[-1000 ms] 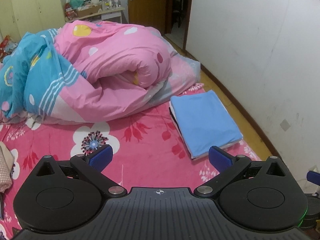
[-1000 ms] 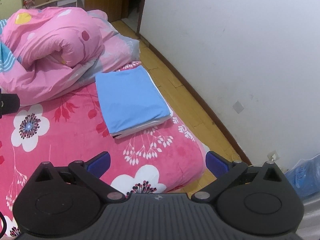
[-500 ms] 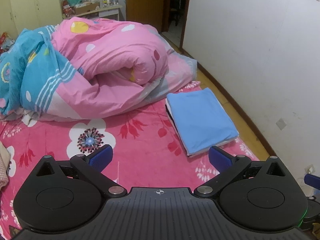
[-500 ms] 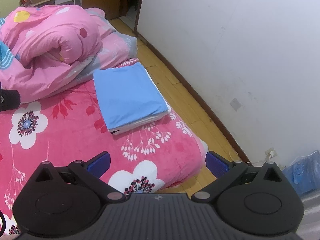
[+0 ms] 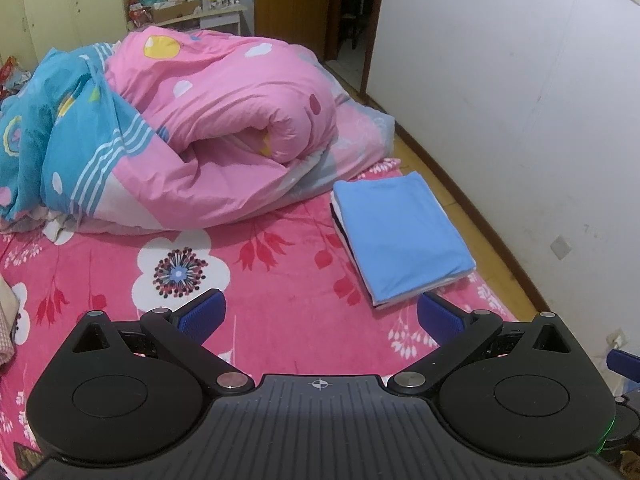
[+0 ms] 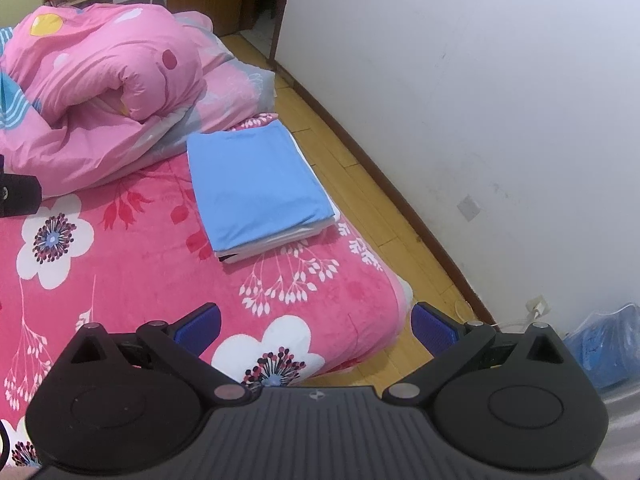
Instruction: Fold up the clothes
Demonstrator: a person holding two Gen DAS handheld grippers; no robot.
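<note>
Folding looks to be between garments just now: both tools hang above the bed with nothing in them. The left gripper (image 5: 319, 314) has its blue pads spread wide over the pink flowered bedspread (image 5: 256, 320), and the right gripper (image 6: 316, 322) is spread just as wide near the bed's corner, with wooden floor (image 6: 360, 184) showing beyond its right finger. Ahead and to the right of the left gripper, and ahead and slightly left of the right one, lies the folded stack (image 6: 256, 184), a blue piece squared on top of white layers, touching neither tool. Further ahead of both sits the bundled pink quilt (image 5: 224, 128), well apart from the fingers. At the far left edge of the left wrist view, a bit of checked cloth (image 5: 6, 320) peeks in; I'd guess that is a next garment, though too little shows to be sure. If so, the next move calls for swinging both grippers leftward, away from the finished stack, bringing a loose piece onto the open stretch of bedspread, and pinching it at two corners to spread it flat.
</note>
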